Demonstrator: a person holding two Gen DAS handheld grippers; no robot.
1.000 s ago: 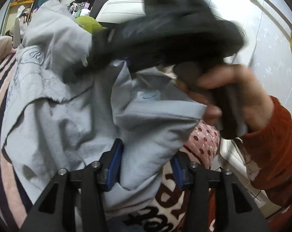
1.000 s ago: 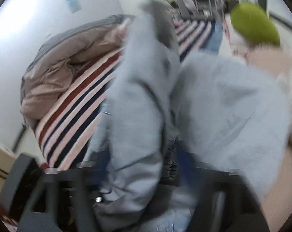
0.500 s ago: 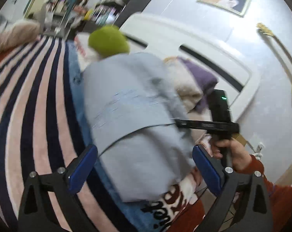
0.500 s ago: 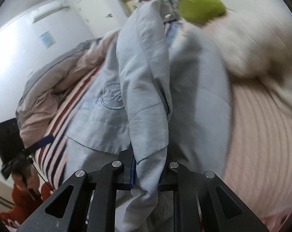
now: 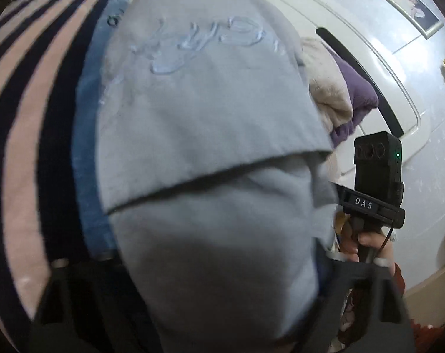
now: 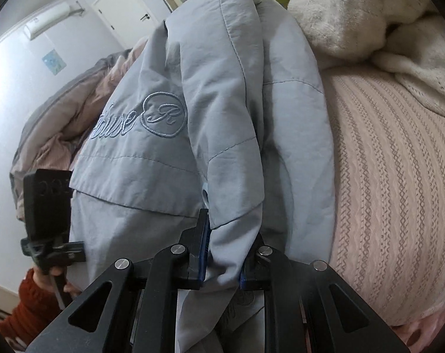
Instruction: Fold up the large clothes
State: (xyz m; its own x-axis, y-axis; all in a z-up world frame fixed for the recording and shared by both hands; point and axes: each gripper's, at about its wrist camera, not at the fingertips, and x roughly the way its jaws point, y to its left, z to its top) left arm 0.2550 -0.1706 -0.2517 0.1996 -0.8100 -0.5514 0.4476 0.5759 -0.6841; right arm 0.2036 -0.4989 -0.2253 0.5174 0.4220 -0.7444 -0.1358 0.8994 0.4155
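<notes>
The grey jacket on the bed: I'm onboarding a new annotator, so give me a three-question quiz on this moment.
1. True or false: the right gripper is shut on a sleeve of the grey jacket.
2. Multiple choice: beside the embroidered script on the jacket's back sits a circle holding which letter? A) R B) K C) M
3. Fill in: the bedcover shown in the left wrist view has pink and ____ stripes.

Key: 1 true; 2 A; 3 dark navy.
</notes>
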